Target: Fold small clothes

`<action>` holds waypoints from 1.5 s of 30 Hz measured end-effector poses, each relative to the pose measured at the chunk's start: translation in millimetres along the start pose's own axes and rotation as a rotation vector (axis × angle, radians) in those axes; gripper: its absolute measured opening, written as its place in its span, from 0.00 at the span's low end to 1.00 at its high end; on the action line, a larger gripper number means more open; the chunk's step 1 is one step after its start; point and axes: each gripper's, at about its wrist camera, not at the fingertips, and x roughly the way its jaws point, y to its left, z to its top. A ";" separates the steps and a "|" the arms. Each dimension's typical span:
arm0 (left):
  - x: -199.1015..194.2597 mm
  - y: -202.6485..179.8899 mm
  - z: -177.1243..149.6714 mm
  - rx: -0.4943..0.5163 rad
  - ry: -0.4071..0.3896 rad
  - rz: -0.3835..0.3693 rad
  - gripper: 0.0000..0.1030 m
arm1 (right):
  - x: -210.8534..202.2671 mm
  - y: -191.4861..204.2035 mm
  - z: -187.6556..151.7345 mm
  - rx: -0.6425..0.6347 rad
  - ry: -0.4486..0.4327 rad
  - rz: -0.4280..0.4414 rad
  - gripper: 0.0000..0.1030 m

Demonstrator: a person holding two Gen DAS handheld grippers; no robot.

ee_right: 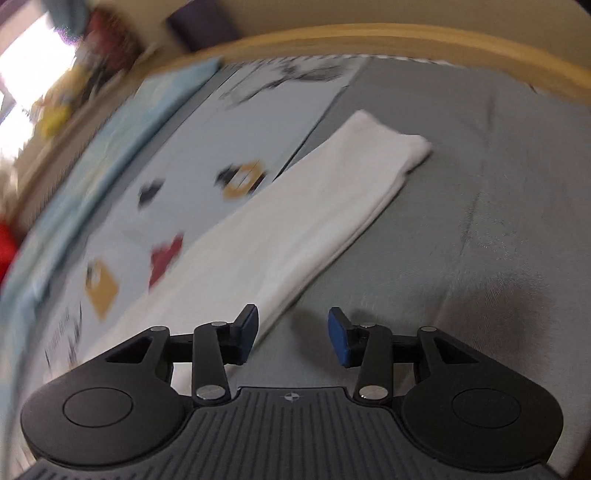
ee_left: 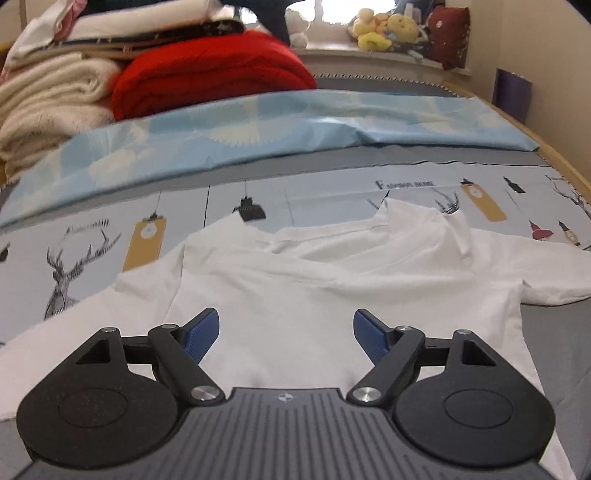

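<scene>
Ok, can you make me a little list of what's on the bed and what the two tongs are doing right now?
garment: white shirt, spread out on the bed, partly folded over near the collar
surface: printed sheet with deer and lamps
behind: light blue cloth, red blanket, cream blanket, soft toys on the ledge
left tongs: open, above the shirt, nothing held
right tongs: open, at the shirt's edge, nothing held
view: right wrist picture is blurred

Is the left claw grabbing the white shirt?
No, the left claw is open above the white shirt, with nothing pinched between its blue pads.
</scene>
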 end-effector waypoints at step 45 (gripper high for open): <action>-5.6 201.3 -3.1 -0.618 0.142 0.003 0.43 | -108.5 326.3 -297.7 -0.950 0.341 0.387 0.22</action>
